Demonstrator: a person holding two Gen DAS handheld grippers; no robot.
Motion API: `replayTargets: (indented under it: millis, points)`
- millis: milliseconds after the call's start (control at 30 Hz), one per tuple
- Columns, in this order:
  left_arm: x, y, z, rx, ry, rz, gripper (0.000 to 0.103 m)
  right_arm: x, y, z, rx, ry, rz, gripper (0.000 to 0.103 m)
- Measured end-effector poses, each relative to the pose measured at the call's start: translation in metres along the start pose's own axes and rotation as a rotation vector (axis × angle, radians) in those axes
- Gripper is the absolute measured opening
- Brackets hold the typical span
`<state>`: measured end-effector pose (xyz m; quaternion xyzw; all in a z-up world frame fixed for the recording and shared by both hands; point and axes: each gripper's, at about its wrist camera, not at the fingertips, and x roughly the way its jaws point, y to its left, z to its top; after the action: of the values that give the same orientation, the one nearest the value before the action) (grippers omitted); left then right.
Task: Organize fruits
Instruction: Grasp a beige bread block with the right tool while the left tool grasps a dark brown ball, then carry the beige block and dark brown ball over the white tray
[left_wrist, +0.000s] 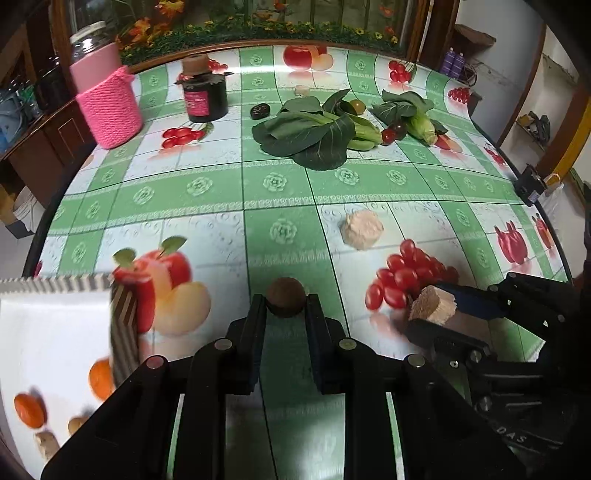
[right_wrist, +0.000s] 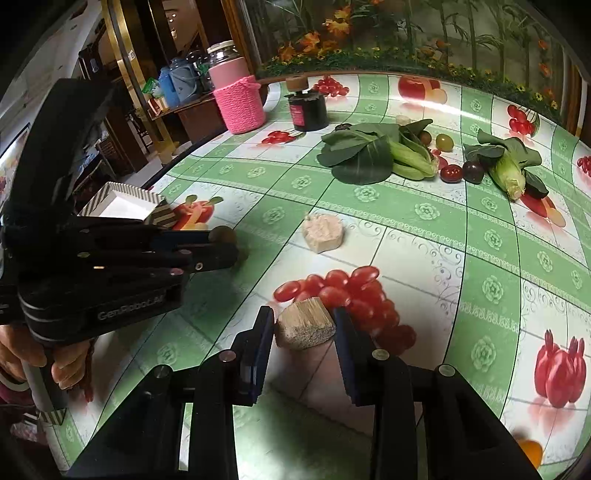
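**Crowding the bench: greens, jars, scattered pieces**

Spreading across the far bench (left_wrist: 280, 192) lie leafy greens (left_wrist: 314, 133), beside a pink knitted jar (left_wrist: 110, 107). The striped tray (left_wrist: 55, 325) sits left. Left claw (left_wrist: 286, 306) clamps a brown ball (left_wrist: 286, 297); right claw (right_wrist: 304, 326) clamps a tan chunk (right_wrist: 304, 325).

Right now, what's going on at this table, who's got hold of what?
A person works two handheld grippers over the fruit-print tablecloth. The left gripper is shut on a small brown round fruit, beside a white tray with a striped rim that already holds a few small fruits. The right gripper is shut on a pale fibrous chunk. A second pale chunk lies loose mid-table; leafy greens, corn and small tomatoes sit farther back.
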<state>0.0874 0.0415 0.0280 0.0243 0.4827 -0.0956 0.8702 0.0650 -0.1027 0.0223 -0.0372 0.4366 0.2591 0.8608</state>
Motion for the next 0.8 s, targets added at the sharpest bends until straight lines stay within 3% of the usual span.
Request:
replayTargets:
  millis: [800]
  points:
    - [-0.081, 0.028, -0.082, -0.068, -0.085, 0.054, 0.019, -0.035, 0.075, -0.03, -0.068, -0.027, 0.044, 0.034]
